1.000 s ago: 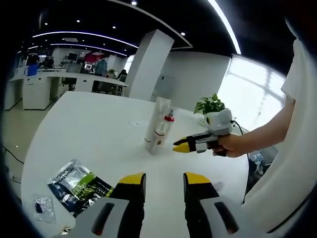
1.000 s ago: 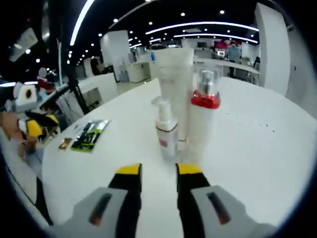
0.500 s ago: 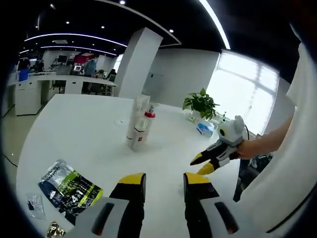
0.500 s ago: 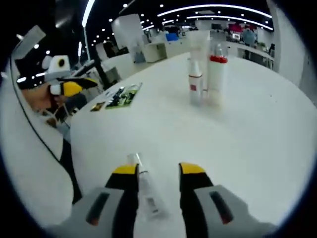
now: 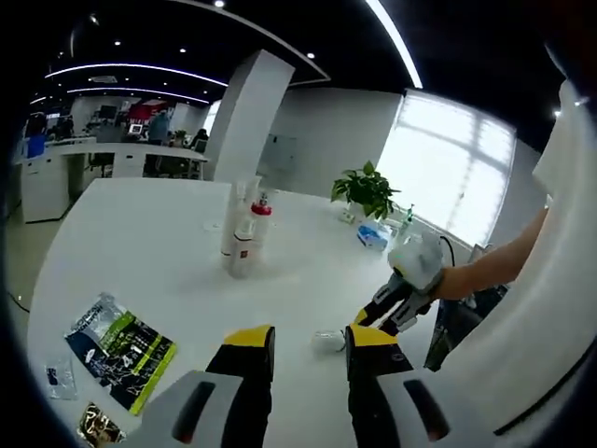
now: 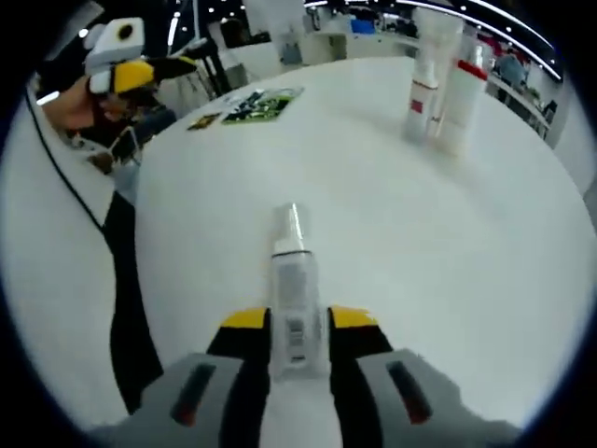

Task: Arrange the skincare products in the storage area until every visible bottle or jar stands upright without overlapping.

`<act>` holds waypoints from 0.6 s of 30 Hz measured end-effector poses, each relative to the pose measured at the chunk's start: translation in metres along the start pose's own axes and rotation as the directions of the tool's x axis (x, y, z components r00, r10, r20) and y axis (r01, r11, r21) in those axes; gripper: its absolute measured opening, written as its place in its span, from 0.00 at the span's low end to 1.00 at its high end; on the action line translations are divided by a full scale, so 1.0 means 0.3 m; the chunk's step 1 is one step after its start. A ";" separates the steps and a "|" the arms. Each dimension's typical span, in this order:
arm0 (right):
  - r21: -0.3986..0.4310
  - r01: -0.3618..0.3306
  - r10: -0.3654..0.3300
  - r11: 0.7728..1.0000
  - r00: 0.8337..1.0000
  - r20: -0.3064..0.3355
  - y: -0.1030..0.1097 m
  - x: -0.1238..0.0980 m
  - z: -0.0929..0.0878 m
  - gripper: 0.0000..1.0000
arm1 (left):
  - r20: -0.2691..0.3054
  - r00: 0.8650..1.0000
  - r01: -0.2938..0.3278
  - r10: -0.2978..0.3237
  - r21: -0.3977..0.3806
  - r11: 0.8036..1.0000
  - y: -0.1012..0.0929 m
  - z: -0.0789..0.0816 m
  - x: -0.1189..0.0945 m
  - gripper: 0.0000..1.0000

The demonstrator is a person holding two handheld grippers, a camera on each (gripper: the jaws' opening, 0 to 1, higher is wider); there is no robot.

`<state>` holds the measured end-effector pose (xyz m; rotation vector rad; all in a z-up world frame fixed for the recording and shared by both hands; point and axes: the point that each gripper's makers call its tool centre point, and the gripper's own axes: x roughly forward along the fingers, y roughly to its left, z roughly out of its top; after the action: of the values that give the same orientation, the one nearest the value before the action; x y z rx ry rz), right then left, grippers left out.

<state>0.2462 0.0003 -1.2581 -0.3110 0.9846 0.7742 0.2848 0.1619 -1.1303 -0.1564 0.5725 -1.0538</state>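
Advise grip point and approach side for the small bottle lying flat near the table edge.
Grip the small bottle across its labelled body, coming in along its length from the base end. It lies flat, cap pointing away, and the right hand-held gripper already straddles that end.

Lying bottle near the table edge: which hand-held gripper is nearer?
Right. The right hand-held gripper has its jaws on either side of the lying bottle, whose cap points away. The left hand-held gripper is held apart, over the table.

Left gripper (image 5: 305, 338) and right gripper (image 6: 284, 322) — grey bodies, yellow-tipped black jaws; white short sleeve (image 5: 560, 140).
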 end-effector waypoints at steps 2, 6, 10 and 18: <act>0.030 0.002 -0.002 1.000 1.000 0.009 0.000 -0.004 0.004 0.19 | 0.011 1.000 -0.002 0.003 -0.015 1.000 -0.001 0.004 -0.006 0.30; 0.141 -0.027 0.019 0.990 0.998 0.054 0.013 -0.005 0.028 0.18 | 0.020 1.000 0.000 0.001 -0.023 1.000 -0.008 0.003 -0.006 0.30; 0.176 -0.047 0.025 0.983 0.992 0.123 0.013 -0.027 0.085 0.18 | 0.030 1.000 0.005 -0.003 -0.057 0.998 -0.013 0.007 -0.005 0.31; 0.342 -0.241 0.062 0.908 0.886 0.459 0.035 -0.132 0.321 0.18 | 0.086 0.996 0.045 -0.033 -0.135 0.990 -0.017 0.058 0.010 0.33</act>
<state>0.2865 0.0441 -1.1721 0.2909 0.7125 0.7295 0.2908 0.1542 -1.1147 -0.3313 0.5679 -1.0410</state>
